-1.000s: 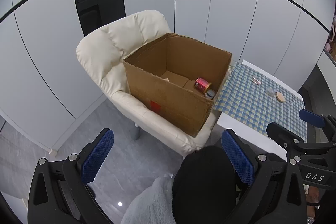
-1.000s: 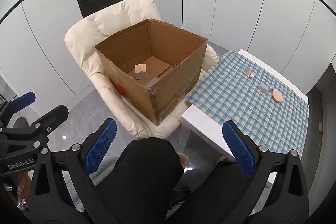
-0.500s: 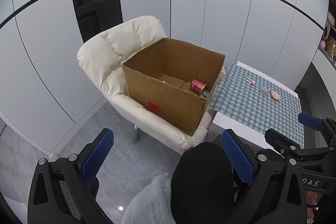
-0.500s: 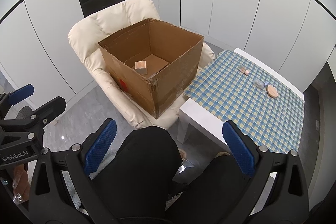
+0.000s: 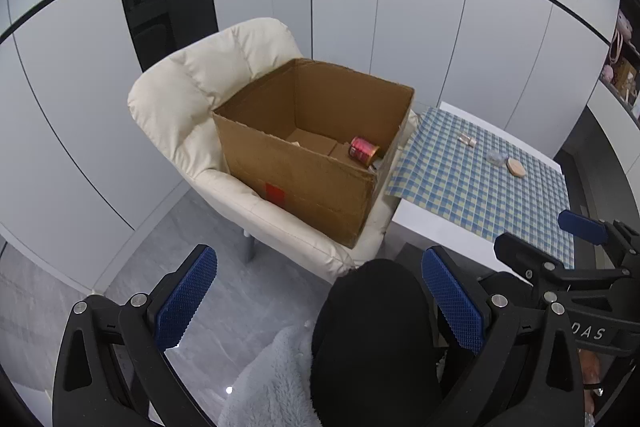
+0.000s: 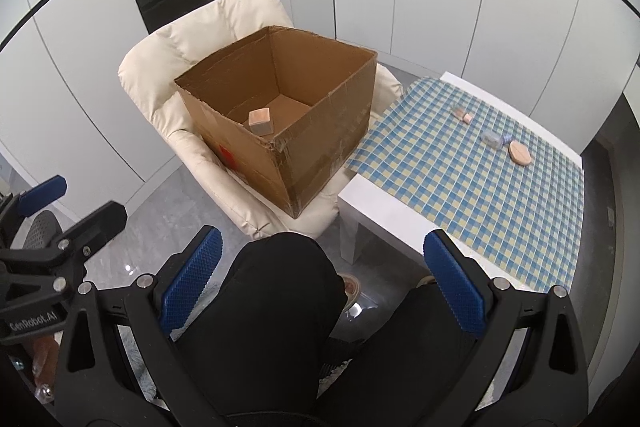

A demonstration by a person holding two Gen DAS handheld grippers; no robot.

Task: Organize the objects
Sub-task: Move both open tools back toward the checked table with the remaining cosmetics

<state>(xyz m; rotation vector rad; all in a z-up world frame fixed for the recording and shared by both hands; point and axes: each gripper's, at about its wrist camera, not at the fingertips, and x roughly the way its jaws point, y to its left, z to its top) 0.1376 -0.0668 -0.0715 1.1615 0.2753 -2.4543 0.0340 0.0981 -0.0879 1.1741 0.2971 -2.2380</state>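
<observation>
Right wrist view: an open brown cardboard box [image 6: 280, 119] is seen resting on the seat of a cream padded armchair [image 6: 192, 39], with a small pale wooden cube [image 6: 260, 121] lying on its floor near the front wall. In the left wrist view a red cylindrical tin [image 5: 364, 152] is seen lying on its side against the box's right wall. Beside the armchair, a white low table [image 6: 384, 211] is covered by a blue-and-yellow checked cloth [image 6: 480, 187]. Toward the far edge of that cloth three things are left: a small pinkish bottle-like item [image 6: 463, 115], a small clear piece with a blue part [image 6: 495, 138] that is too small to be identified, and a round flat beige disc [image 6: 519, 153] touching or just beside it.

The left gripper [image 5: 316, 303] and the right gripper [image 6: 320, 279] are both held with jaws spread wide and nothing between the blue pads, well back from the table, above the person's black-clad knees.

The step in hand is judged to be a reach for one of the remaining items. The right gripper, being on the table's side, is best brought low over the cloth with its jaws kept spread. The flat disc should be pinched across its rim without the cloth being snagged or the clear piece knocked. It can then be lifted above the box rim and released inside.
</observation>
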